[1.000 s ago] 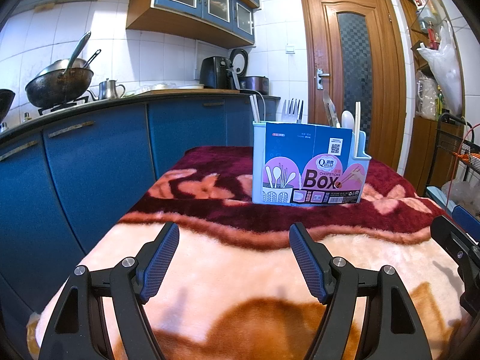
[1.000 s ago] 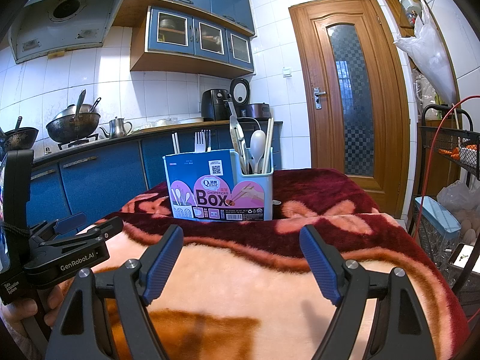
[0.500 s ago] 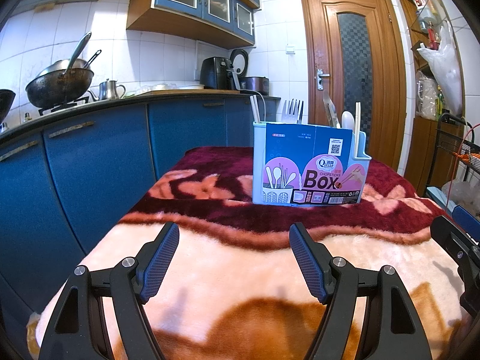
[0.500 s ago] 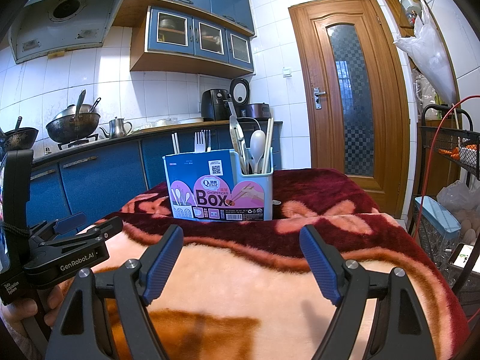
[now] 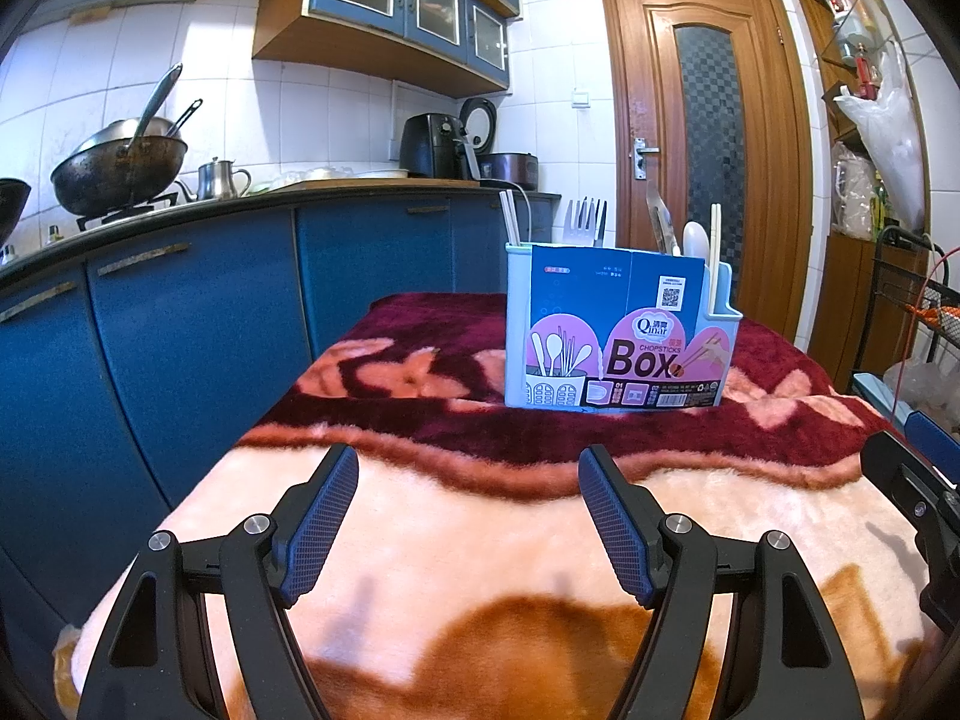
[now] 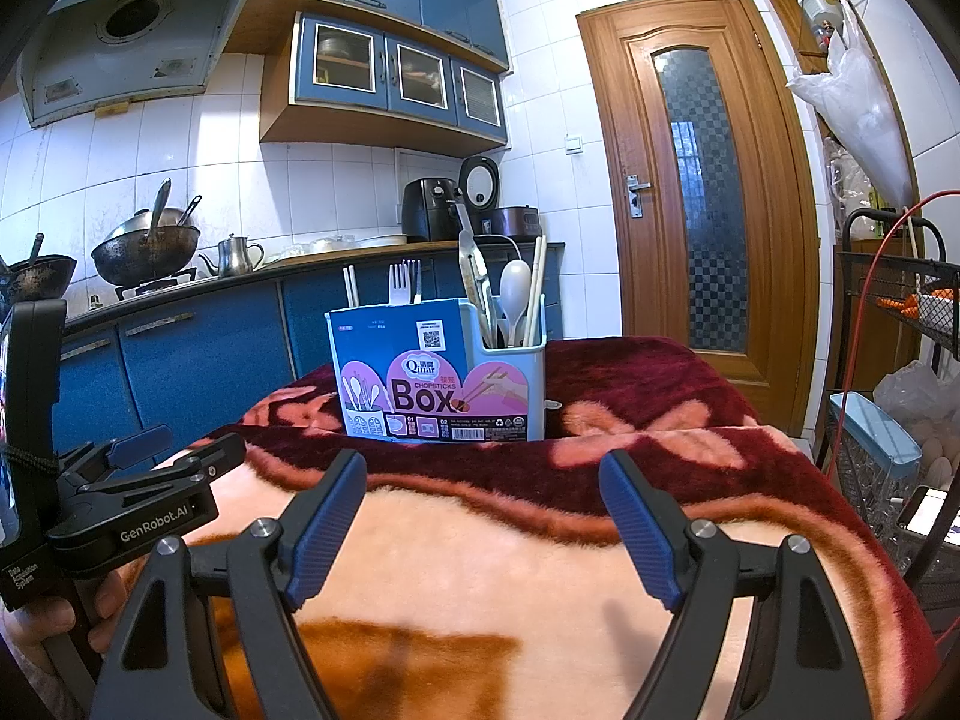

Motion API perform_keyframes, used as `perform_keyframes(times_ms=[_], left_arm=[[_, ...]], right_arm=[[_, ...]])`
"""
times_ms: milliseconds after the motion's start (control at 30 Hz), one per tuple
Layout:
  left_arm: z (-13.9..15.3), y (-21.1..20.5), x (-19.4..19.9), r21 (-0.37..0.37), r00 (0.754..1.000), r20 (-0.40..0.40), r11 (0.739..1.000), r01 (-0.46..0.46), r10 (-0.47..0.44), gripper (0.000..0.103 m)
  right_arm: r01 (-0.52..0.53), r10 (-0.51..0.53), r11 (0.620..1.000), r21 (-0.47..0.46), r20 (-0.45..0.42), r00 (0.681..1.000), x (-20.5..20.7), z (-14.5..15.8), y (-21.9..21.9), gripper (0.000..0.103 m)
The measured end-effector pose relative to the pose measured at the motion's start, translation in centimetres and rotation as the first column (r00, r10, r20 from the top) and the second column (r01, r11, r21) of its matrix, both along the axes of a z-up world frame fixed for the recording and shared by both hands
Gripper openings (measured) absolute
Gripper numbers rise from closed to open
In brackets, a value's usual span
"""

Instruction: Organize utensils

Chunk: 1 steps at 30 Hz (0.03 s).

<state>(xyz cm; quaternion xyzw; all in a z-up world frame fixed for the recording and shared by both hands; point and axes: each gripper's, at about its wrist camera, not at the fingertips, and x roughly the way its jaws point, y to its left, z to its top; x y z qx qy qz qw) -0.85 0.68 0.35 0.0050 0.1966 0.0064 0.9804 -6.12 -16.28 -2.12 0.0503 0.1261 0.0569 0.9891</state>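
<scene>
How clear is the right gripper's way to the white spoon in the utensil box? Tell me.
Probably clear. The right gripper is open and empty, and only bare blanket lies between it and the utensil box. The white spoon stands above the rim, though chopsticks stand close beside it.

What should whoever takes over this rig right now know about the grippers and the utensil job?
Left gripper: open, empty, above the pink and maroon plush blanket.
Right gripper: open, empty, same height, facing the light blue plastic utensil holder with its printed "Box" sleeve.
In the holder, all upright: white chopsticks, white forks, white spoon, a knife.
Done: no loose utensils visible on the blanket.
Left: nothing obvious; check beyond both views before stopping.
</scene>
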Motion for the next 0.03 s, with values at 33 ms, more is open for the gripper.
perform_keyframes(times_ms=[33], left_arm=[[0.01, 0.03, 0.03, -0.001, 1.000, -0.001, 1.000, -0.001, 0.001, 0.077]], right_arm=[[0.000, 0.000, 1.000, 0.000, 0.000, 1.000, -0.01, -0.01, 0.00, 0.082]])
